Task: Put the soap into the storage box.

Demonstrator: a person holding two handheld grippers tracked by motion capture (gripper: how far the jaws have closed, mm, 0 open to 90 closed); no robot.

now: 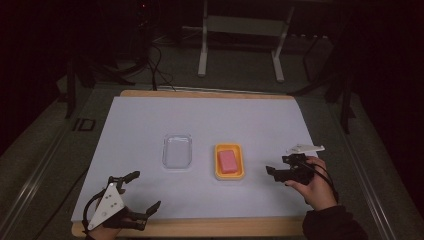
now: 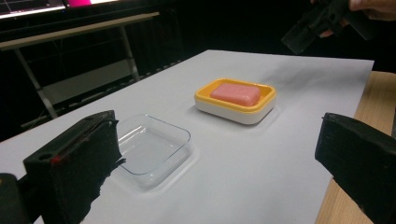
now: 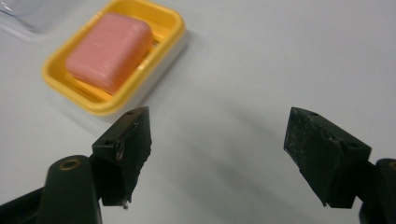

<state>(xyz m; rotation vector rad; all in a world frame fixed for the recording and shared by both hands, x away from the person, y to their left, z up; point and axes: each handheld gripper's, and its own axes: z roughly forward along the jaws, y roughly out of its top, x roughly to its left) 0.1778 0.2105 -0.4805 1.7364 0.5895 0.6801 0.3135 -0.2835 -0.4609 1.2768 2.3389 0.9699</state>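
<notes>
A pink bar of soap (image 1: pixel 227 161) lies in a yellow soap dish (image 1: pixel 217 174) on the white sheet, right of centre. My right gripper (image 1: pixel 272 171) hovers just right of the dish, held in a hand, pointing left toward it. Its jaws stand open with nothing between them (image 3: pixel 219 140); the soap (image 3: pixel 109 49) and dish (image 3: pixel 102 107) lie ahead and to the left. My left gripper (image 1: pixel 145 191) rests near the front left edge, open and empty (image 2: pixel 217 140), facing the soap (image 2: pixel 236 93) in its dish (image 2: pixel 224 112).
An empty clear plastic tray (image 1: pixel 177 151) sits left of the soap dish, also close before the left jaws (image 2: pixel 154 149). The white sheet (image 1: pixel 150 120) covers a wooden board (image 1: pixel 200 227). A white table frame (image 1: pixel 240 30) stands beyond in the dark.
</notes>
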